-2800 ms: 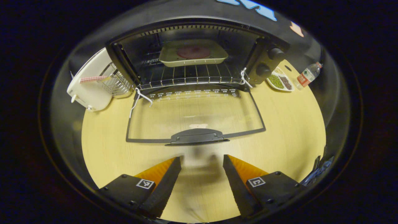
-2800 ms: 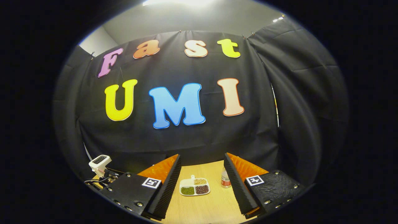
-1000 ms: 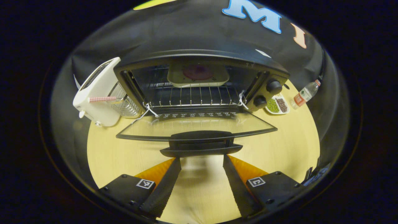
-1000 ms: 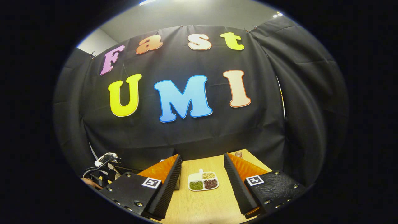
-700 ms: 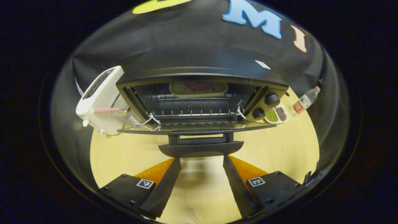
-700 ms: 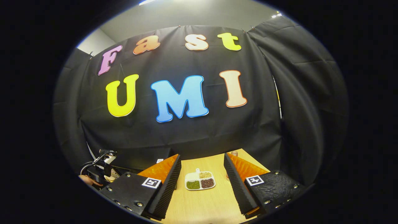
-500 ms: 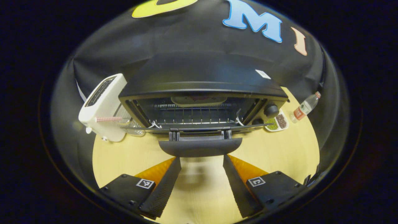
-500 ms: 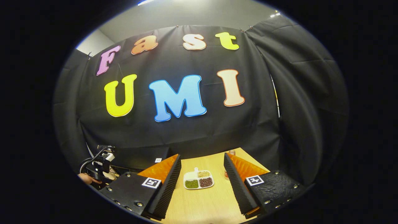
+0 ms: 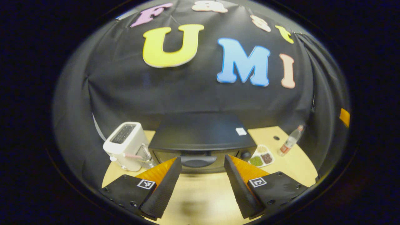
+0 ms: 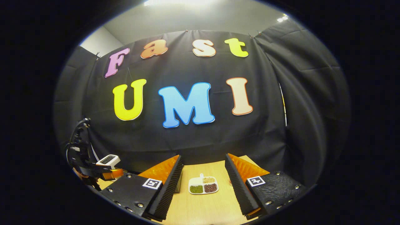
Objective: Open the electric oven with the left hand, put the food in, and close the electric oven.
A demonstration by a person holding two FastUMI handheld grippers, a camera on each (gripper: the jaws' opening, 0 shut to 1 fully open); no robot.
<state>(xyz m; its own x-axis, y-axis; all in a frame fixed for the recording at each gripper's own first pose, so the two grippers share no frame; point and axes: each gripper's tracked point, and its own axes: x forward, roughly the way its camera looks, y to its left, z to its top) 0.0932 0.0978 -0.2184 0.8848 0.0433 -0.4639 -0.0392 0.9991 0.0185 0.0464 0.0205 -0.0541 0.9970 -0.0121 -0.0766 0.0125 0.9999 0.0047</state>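
just beyond the tool (image 9: 202, 162), closed oven (image 9: 201, 143)

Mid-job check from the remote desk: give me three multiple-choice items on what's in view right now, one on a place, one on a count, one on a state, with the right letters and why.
1. Where does the white toaster stand relative to the oven in the left gripper view?
A. to its left
B. on top
C. to its right

2. How many compartments of the divided dish hold grains or beans?
A. one
B. three
C. five

3. What is the state of the oven door?
A. lying flat open
B. shut
C. removed

Answers: 1 A, the toaster sits left of the oven. 2 B, green, dark and pale fillings show. 3 B, the door stands upright against the front, and the left claw is open before it.
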